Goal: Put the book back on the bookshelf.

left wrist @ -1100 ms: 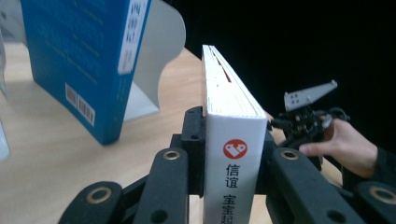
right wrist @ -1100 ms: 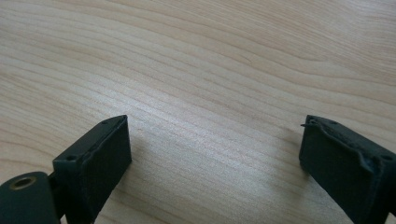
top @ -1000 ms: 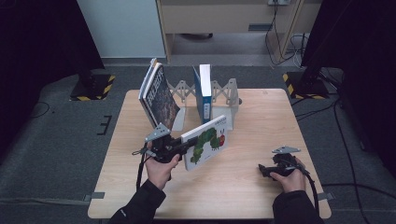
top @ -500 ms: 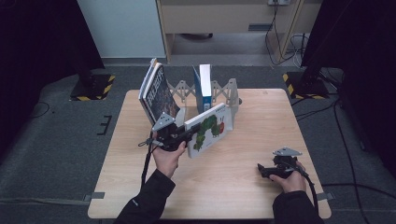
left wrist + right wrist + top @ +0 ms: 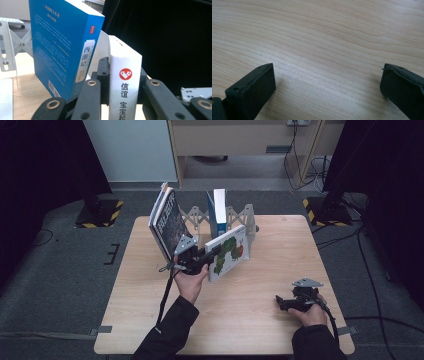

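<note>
One picture book (image 5: 228,251) with a green caterpillar on its white cover is held in the left gripper (image 5: 204,256). The jaws are clamped on its white spine (image 5: 124,85), one jaw on each side, and the book stands tilted above the wooden table (image 5: 260,320), just in front of the rack.

Beyond the left gripper there are three more books. One blue book (image 5: 62,47) stands upright in the metal book rack (image 5: 240,215), very near to the held book; in the left gripper view only a narrow gap is between them. Two books lean together at the left end of the rack: a dark one (image 5: 170,222) and a paler one (image 5: 161,205) behind it. The rack is one piece with scissor-like links, and it stands at the far edge of the table.

The right gripper (image 5: 286,302) lies low near the front right corner of the table, well apart from the books. Its two jaws stand wide apart with only bare wood between them, and they have just been opening.

Between the two grippers the table top is free, and also on the right side of the rack there is open room up to the table edge.
</note>
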`<move>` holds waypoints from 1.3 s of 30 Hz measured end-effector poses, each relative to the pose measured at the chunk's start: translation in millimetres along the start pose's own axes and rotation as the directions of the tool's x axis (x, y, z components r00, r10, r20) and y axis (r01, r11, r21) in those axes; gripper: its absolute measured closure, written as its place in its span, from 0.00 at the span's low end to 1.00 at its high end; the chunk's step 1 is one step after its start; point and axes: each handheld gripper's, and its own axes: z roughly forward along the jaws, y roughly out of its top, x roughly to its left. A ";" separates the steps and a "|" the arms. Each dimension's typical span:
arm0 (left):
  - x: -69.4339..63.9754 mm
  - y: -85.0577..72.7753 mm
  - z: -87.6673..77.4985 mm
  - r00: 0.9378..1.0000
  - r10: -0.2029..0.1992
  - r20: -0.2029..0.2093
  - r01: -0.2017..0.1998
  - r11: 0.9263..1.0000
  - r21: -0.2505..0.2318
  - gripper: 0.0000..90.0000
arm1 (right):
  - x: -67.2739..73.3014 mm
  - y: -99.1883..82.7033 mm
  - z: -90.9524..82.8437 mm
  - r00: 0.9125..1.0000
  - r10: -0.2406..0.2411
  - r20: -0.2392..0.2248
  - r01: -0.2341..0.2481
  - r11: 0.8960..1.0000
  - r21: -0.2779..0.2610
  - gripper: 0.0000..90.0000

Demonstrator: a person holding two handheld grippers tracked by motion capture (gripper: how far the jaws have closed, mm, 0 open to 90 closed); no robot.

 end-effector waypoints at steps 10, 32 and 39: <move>-2.8 -2.1 18.8 1.000 0.006 -0.024 -0.006 1.000 -0.019 0.83 | 0.0 0.0 0.0 1.000 0.000 0.000 0.000 1.000 0.000 0.00; -1.7 -11.8 54.3 0.998 0.003 -0.069 -0.005 1.000 -0.024 0.83 | 0.0 0.0 0.0 1.000 -0.001 0.000 0.001 1.000 0.000 0.00; -2.9 -13.8 64.3 0.996 0.012 -0.083 -0.014 1.000 -0.026 0.83 | 0.0 0.0 0.0 1.000 0.000 0.000 0.000 1.000 0.000 0.00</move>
